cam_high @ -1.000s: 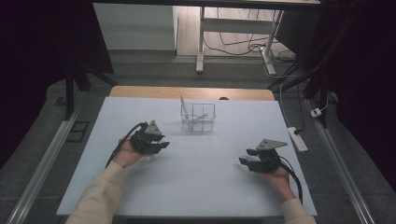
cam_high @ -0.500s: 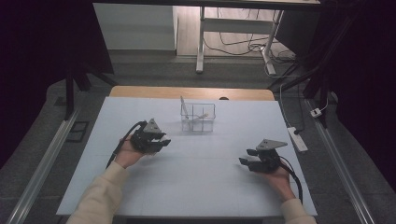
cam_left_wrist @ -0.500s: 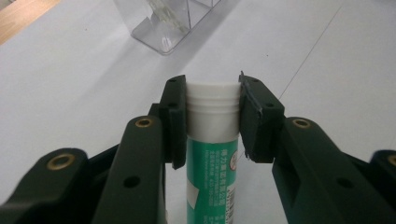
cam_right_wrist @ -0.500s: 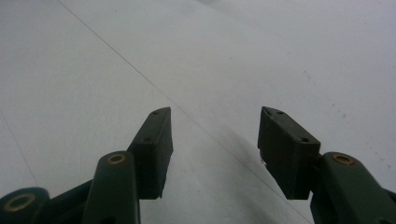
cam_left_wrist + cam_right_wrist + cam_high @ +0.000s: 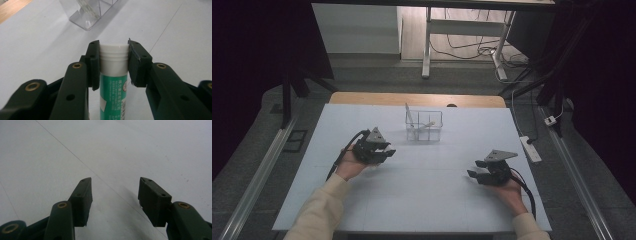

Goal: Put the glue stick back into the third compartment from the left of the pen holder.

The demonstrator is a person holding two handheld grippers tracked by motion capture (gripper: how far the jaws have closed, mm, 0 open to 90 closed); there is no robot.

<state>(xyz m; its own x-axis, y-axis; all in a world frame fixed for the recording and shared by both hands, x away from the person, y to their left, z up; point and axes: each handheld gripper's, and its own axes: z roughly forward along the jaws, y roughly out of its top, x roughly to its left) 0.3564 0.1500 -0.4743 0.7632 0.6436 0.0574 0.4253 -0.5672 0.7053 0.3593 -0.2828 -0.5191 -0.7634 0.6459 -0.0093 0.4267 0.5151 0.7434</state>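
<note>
Left claw [image 5: 113, 62] is clamped on a green glue stick [image 5: 113, 82] at its white cap, near the tabletop's [image 5: 422, 200] middle; right claw [image 5: 115, 197], jaws apart, holds nothing, toward the right edge.

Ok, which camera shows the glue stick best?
The left gripper view: the glue stick sits close up, its white cap pinched between the jaws of the left gripper. In the high view that gripper hides it.

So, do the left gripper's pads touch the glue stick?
Touching. In the left gripper view, both pads of the left gripper press the glue stick at its white cap.
</note>
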